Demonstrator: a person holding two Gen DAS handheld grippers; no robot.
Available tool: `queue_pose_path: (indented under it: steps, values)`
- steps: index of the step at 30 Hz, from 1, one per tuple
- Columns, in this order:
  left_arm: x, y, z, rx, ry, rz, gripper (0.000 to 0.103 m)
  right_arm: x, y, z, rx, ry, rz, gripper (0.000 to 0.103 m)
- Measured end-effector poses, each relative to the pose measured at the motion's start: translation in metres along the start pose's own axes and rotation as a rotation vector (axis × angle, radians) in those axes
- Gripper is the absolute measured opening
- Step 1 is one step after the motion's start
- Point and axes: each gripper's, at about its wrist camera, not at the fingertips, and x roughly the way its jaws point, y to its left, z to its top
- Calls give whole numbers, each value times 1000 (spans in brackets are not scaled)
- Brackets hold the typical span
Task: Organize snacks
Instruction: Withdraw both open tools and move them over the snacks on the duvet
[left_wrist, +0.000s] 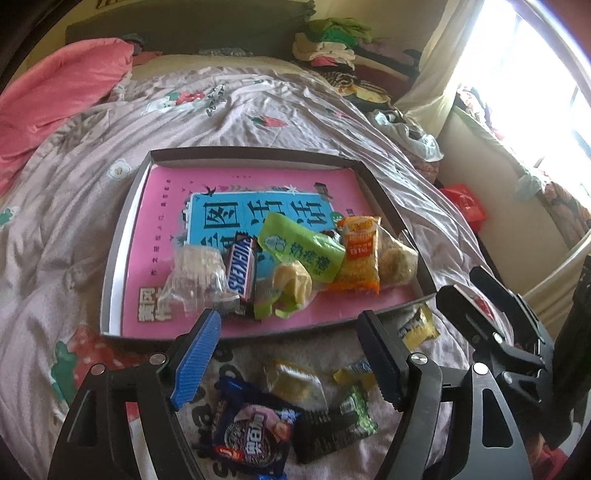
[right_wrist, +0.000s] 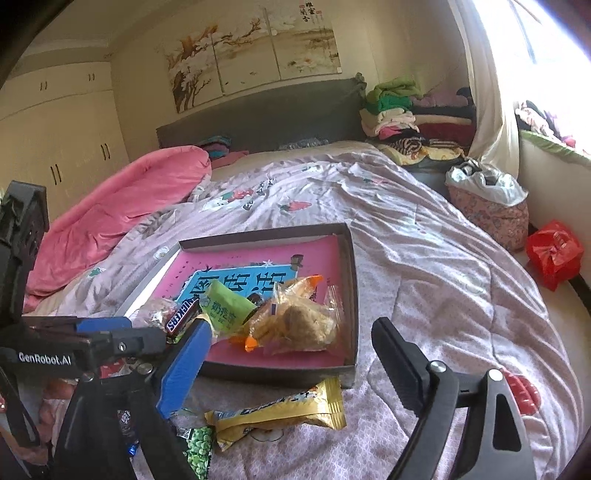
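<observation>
Gold-wrapped snack (right_wrist: 284, 410) lies on the quilt (right_wrist: 443, 258) between the empty, wide-open right claw (right_wrist: 291, 350).

Wrist views — both over box (left_wrist: 125, 221)

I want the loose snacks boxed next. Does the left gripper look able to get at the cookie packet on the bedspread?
Probably yes. The left gripper is open and empty, and the cookie packet lies flat on the bedspread just below its fingers, with nothing on top of it.
</observation>
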Motion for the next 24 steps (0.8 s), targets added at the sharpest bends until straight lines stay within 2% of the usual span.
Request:
queue_pose_path:
  steps: [4, 6, 8, 12, 15, 17, 24]
  values:
    - [-3, -1, -10, 11, 6, -16, 77, -11, 5, -5, -8, 4, 9, 91]
    - [-3, 0, -13, 15, 13, 3, 77, -13, 9, -9, -9, 21, 1, 92]
    - [-5, 1, -17, -3, 18, -21, 77, -16, 9, -13, 9, 29, 2, 93]
    - [-9, 2, -17, 9, 10, 9, 77, -20, 15, -16, -9, 39, -5, 93]
    - [-13, 9, -17, -18, 0, 5, 77, -23, 9, -14, 28, 41, 10, 95]
    - [-14, 11, -17, -21, -6, -28, 77, -25, 3, -15, 59, 42, 26, 98]
    - [-18, 21, -23, -27, -9, -17, 77, -23, 1, -21, 57, 64, -2, 98]
